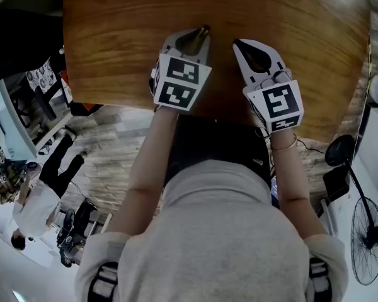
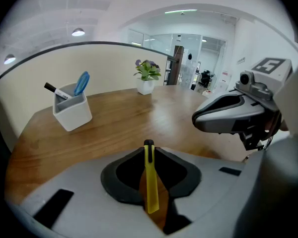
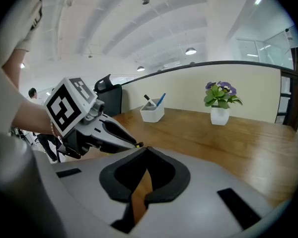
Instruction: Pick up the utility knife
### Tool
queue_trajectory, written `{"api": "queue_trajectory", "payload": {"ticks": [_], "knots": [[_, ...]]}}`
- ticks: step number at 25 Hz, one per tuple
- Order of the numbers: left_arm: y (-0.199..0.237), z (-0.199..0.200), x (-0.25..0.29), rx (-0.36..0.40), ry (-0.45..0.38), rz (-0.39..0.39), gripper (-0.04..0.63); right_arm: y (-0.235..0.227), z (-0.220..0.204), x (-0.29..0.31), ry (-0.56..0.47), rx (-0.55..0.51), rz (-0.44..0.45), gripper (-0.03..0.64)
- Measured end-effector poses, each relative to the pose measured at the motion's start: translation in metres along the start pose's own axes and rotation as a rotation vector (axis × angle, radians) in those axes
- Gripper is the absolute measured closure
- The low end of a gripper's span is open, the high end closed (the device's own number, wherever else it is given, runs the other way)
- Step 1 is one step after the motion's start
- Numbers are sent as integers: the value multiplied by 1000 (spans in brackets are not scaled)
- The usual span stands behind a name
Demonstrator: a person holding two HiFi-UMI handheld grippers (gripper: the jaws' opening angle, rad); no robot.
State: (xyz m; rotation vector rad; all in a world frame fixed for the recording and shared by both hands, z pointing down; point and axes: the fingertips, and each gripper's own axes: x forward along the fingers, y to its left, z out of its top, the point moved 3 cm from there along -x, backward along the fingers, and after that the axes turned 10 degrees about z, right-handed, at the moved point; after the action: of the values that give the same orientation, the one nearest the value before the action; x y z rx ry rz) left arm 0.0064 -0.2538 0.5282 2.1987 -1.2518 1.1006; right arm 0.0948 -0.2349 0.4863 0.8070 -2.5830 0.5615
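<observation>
I'm looking into an office: a long wooden table (image 2: 114, 120) carries a white pen holder (image 2: 72, 112) and a small potted plant (image 2: 147, 76). Glass partitions (image 2: 188, 48) stand behind it, round ceiling lights (image 3: 190, 50) hang overhead, and a standing fan (image 1: 370, 238) is on the floor.

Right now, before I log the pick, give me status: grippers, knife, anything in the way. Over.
Left gripper shut on yellow utility knife. Right gripper shut, empty, alongside. Nothing in the way; pen holder and potted plant far across wooden table.
</observation>
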Motion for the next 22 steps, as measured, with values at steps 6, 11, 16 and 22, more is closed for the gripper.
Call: {"api": "queue_trajectory", "payload": {"ticks": [6, 11, 16, 22], "knots": [[6, 11, -21, -22, -68, 6, 520, 5, 15, -1, -23, -28, -19, 604], [4, 25, -40, -35, -129, -16, 520, 12, 29, -11, -71, -24, -54, 604], [5, 43, -64, -44, -197, -26, 520, 22, 50, -19, -103, -61, -79, 604], [11, 62, -92, -51, -281, -31, 520, 37, 71, -26, -130, -85, -83, 604]]}}
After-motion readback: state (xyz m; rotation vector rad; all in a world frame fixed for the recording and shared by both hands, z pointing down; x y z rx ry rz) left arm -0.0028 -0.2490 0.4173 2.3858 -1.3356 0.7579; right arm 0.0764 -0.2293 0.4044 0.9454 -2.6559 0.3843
